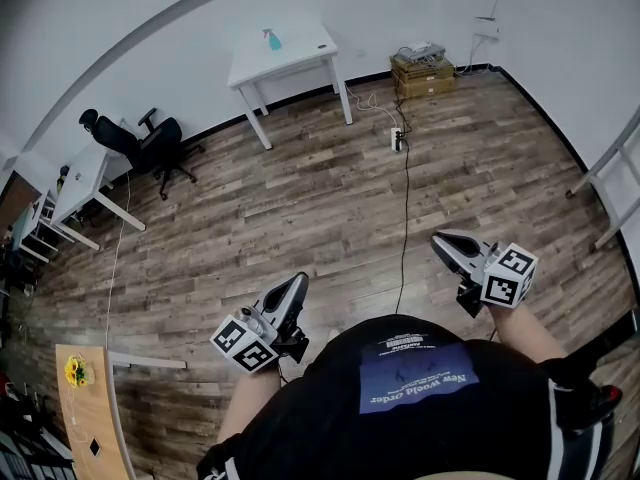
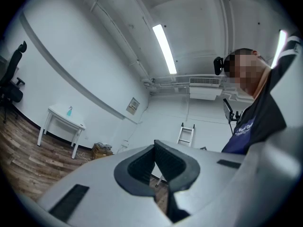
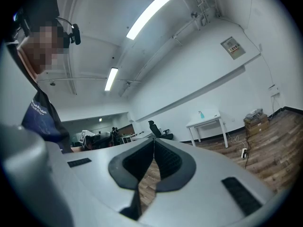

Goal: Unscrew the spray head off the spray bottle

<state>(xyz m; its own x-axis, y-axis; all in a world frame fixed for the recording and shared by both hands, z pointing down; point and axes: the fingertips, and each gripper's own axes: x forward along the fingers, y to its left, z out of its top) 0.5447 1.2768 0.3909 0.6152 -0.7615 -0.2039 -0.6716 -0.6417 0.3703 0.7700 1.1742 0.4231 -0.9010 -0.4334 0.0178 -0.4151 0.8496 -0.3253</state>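
Observation:
A small blue spray bottle (image 1: 272, 39) stands on a white table (image 1: 300, 58) far across the room, also seen as the bottle (image 2: 69, 110) and the bottle (image 3: 200, 114) in the two gripper views. My left gripper (image 1: 295, 286) is held close to the person's body at lower left, shut and empty. My right gripper (image 1: 443, 243) is at lower right, also shut with nothing in it. Both point out over the wooden floor, far from the bottle. In the gripper views the left gripper (image 2: 155, 144) and the right gripper (image 3: 154, 142) show their pads meeting.
A black office chair (image 1: 150, 146) stands left of the white table. A power strip (image 1: 398, 139) with a cable runs over the floor. Stacked boxes (image 1: 421, 70) sit by the far wall. A ladder (image 1: 610, 183) leans at right; a wooden desk (image 1: 85, 408) is at lower left.

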